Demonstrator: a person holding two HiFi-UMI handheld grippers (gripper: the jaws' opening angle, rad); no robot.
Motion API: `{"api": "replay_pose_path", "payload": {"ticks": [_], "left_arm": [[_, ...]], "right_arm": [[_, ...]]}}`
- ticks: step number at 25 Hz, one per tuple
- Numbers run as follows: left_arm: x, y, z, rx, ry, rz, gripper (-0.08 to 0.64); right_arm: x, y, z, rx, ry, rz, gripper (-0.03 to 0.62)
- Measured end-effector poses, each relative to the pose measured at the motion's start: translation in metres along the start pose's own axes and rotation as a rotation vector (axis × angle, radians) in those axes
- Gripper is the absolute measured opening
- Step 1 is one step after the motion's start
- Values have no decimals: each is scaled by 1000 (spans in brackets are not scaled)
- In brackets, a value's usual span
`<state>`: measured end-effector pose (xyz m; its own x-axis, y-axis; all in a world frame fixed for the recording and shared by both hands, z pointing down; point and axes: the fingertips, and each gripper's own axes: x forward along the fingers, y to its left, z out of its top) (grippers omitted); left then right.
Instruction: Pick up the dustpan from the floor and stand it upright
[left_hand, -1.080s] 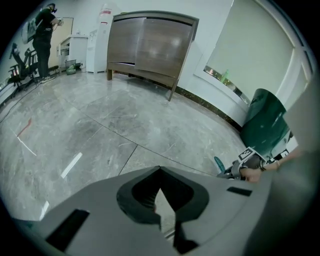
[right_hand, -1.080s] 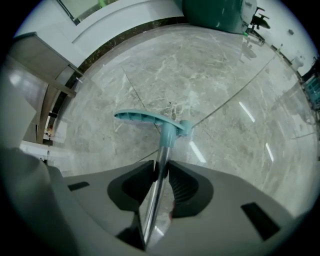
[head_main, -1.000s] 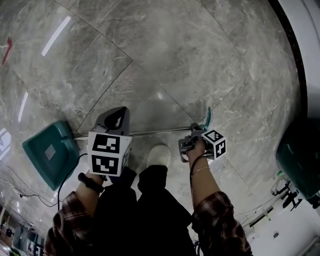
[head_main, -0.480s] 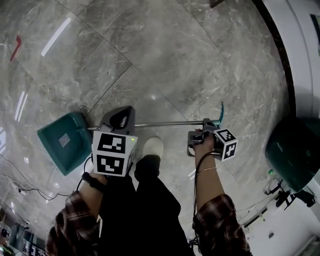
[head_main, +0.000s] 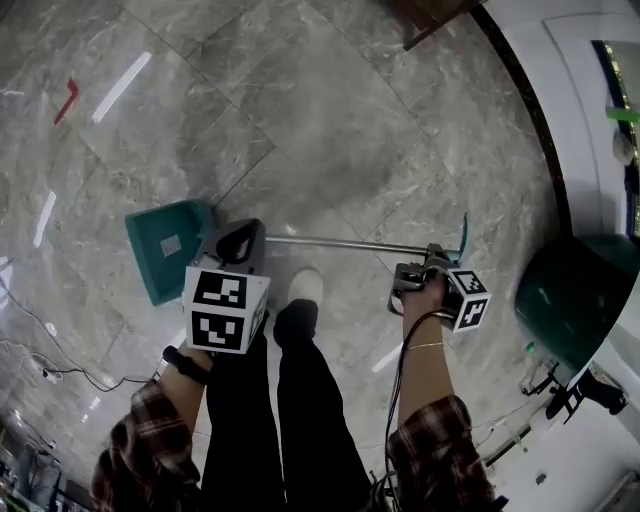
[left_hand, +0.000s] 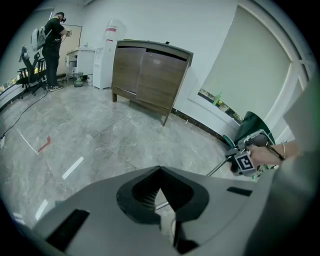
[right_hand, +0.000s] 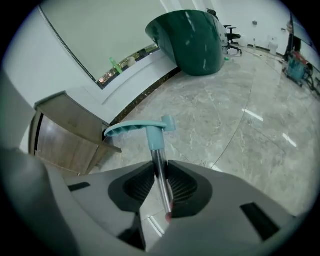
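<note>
The dustpan (head_main: 300, 241) lies roughly level over the floor (head_main: 350, 120), crosswise before the person's shoe (head_main: 305, 288), pan (head_main: 165, 245) to the left and teal grip (right_hand: 140, 127) to the right. The right tool (right_hand: 160, 167) pinches its metal pole (right_hand: 164, 192) just under that grip, though its jaws are opening slightly, while the left tool (left_hand: 160, 172) is closed at the tips on nothing, the pole crossing behind them. To stand it well I would firm the right pinch, raise the grip end and let the pan, which shows only a pale square patch and no sweepings, settle flat.
</note>
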<state>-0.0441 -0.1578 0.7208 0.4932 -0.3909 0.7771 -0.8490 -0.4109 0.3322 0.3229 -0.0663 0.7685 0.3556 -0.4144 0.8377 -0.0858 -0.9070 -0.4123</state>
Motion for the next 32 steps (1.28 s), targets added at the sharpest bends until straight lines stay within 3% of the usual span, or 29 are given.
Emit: {"api": "replay_pose_path", "payload": {"ticks": [6,13,21,28,32], "left_arm": [[-54,-8,23,-22,-36,21,1],[-109,-21,54,-86,-112,50,2],[-159,-47,93,-148,-199,82,1],[-202,-55,106,-191,-248,100,2],[-220,-52,103,-215,-267,114,2]], "right_arm": [[-61,37,38,24,-71,66,92],[-133,99,62,-53,-96,175,98],[-190,154,38,-265,-43,273,100],[-239,205,-33,-620,-5,421,100],[-260,218,-69,-755,18,484,100]]}}
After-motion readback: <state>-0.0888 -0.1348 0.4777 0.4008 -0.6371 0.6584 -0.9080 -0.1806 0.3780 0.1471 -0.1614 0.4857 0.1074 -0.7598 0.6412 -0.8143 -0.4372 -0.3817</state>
